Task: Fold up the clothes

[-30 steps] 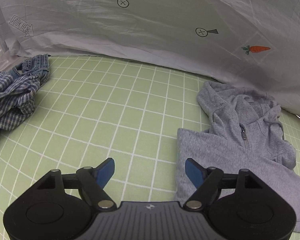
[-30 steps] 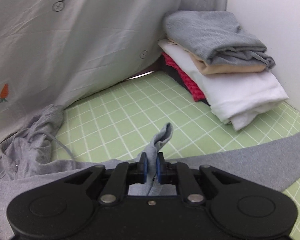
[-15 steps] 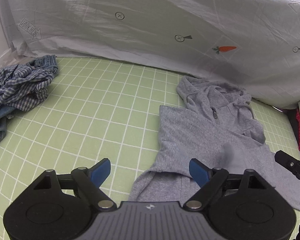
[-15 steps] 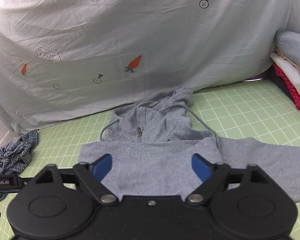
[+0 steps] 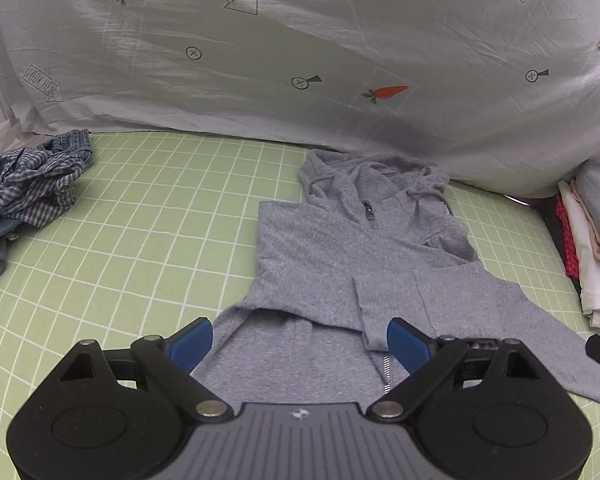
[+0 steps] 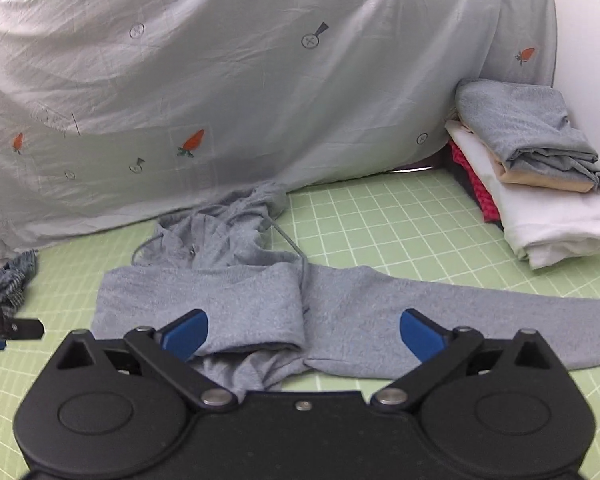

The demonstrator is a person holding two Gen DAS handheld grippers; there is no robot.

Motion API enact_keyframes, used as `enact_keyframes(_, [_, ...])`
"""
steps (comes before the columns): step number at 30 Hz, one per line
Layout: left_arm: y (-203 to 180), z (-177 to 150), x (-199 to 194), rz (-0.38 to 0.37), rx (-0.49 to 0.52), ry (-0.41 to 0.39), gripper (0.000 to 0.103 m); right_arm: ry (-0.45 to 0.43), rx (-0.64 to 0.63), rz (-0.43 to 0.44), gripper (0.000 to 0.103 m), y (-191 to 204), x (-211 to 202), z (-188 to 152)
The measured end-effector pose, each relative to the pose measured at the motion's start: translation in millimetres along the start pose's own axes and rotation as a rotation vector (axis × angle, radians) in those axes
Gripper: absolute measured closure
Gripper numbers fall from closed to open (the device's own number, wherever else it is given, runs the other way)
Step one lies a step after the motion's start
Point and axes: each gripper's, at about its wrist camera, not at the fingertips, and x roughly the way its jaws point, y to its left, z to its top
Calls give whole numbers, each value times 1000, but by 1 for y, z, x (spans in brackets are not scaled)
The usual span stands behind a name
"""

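Both my left claw [image 5: 298,344] and right claw [image 6: 304,330] hang released above the grey hoodie [image 5: 340,264], its left sleeve [image 6: 204,300] folded across, right one waiting.

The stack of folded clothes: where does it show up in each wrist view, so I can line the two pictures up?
Left wrist: the stack of folded clothes sits at the far right edge, partly cut off.
Right wrist: the stack stands at the upper right, fully shown, grey piece on top.
Shared landmark: the grey hoodie spread on the green grid mat, left of the stack in both.
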Motion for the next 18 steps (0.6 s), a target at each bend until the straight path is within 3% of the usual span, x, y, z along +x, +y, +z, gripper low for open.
enact_keyframes(5, [-30,-4,41,-82,-9,13,15,3,15,47,0,-37,34,6])
enact_keyframes(8, [-44,-2,75,-69,1,82,30,27,-4,-22,0,-54,57,7])
enact_keyframes(11, [-49,7,95,-59,1,86,30,62,-36,-118,0,-66,75,14])
enact_keyframes(15, [-53,14,115,-47,0,115,33,121,7,-145,0,-82,93,21])
enact_keyframes(18, [-55,17,135,-52,-4,171,45,131,12,-165,0,-83,100,17])
